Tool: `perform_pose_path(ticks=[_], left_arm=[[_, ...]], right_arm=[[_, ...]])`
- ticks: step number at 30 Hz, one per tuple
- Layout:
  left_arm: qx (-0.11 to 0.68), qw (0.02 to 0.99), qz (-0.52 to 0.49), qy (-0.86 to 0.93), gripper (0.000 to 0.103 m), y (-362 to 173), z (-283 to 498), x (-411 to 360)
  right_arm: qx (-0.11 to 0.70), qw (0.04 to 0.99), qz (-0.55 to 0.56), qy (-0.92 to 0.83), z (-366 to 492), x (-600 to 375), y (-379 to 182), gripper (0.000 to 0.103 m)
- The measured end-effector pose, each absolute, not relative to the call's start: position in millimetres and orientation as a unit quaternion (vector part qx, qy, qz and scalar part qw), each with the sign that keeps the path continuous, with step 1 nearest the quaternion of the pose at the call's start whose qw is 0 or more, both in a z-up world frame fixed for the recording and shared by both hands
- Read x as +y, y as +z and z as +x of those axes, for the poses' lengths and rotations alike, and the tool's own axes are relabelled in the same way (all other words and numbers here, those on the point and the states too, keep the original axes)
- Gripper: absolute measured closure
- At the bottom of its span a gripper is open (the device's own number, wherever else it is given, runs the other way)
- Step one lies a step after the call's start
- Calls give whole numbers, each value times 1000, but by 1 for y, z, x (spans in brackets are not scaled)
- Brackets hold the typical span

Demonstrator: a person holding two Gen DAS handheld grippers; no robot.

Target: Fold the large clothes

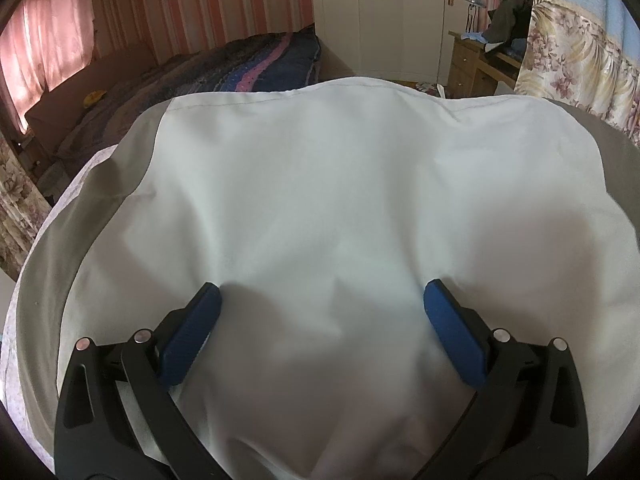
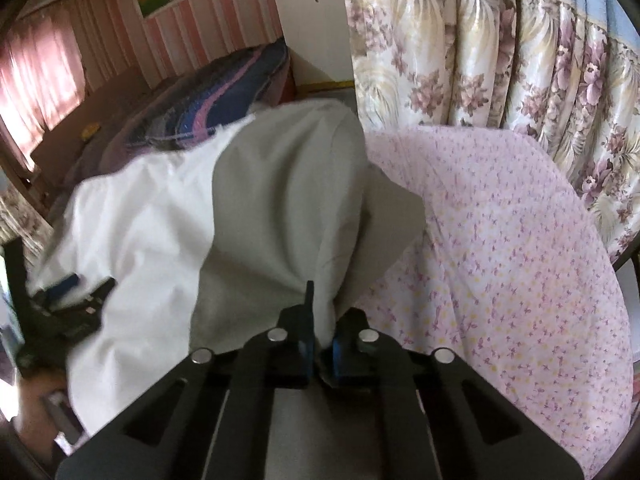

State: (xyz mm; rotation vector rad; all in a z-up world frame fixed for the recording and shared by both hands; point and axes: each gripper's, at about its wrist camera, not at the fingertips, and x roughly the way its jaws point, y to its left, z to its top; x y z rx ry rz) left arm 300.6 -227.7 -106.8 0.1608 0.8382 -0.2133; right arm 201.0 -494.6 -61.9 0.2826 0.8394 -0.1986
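Observation:
A large garment lies spread out, its white panel [image 1: 320, 180] in the middle and a grey part [image 1: 80, 208] along its edges. My left gripper [image 1: 322, 290] rests open over the white panel, its blue pads [image 1: 192, 332] wide apart with nothing pinched between them. In the right wrist view my right gripper [image 2: 322, 320] is shut on a bunched fold of the grey cloth [image 2: 280, 200], which rises from the jaws as a raised ridge. The white panel [image 2: 140, 220] lies to its left, with the left gripper [image 2: 76, 292] at its far left edge.
The garment lies on a pink floral sheet [image 2: 500, 260]. A flowered curtain [image 2: 480, 40] hangs close on the right. Behind are a bed with a dark striped blanket [image 1: 240, 64], a white wardrobe [image 1: 380, 20] and a cluttered wooden desk [image 1: 472, 60].

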Motion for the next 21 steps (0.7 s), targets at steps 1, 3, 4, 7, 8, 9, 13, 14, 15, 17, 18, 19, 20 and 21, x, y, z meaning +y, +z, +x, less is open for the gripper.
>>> perform_pose_path(ticks=[1, 3, 4, 7, 8, 9, 13, 14, 15, 17, 18, 19, 20, 21], left_arm=[[405, 905, 75, -105, 3, -107, 301, -227], [404, 906, 67, -111, 4, -105, 301, -225], [400, 907, 55, -122, 5, -104, 300, -222], [388, 907, 28, -159, 16, -94, 293, -216], [388, 905, 26, -170, 17, -91, 293, -217], [386, 904, 22, -184, 18, -87, 291, -218], [385, 892, 19, -236, 18, -75, 287, -235], [393, 889, 29, -235, 18, -77, 290, -242], [400, 886, 40, -229, 18, -80, 293, -247], [442, 866, 36, -231, 16, -94, 307, -254], [451, 862, 33, -229, 16, -98, 311, -256], [448, 864, 36, -226, 16, -100, 312, -256], [447, 865, 39, -225, 16, -100, 313, -257], [445, 866, 38, -226, 17, -99, 312, -256]], right_arm=[[402, 900, 143, -92, 200, -495, -56, 98], [392, 904, 150, -84, 198, -492, -42, 98], [390, 905, 151, -81, 198, -491, -38, 98], [373, 911, 165, -65, 197, -489, -20, 99], [366, 913, 170, -60, 196, -489, -13, 99], [359, 915, 175, -54, 197, -487, -5, 99], [341, 924, 172, -33, 199, -475, 20, 99], [337, 925, 172, -27, 200, -470, 26, 99], [333, 926, 175, -18, 201, -465, 33, 99], [330, 927, 180, -1, 203, -454, 41, 99], [330, 926, 180, 4, 203, -449, 43, 99], [329, 927, 179, 11, 205, -441, 45, 99], [328, 928, 174, 15, 207, -433, 48, 99], [326, 929, 174, 18, 207, -427, 49, 99]])
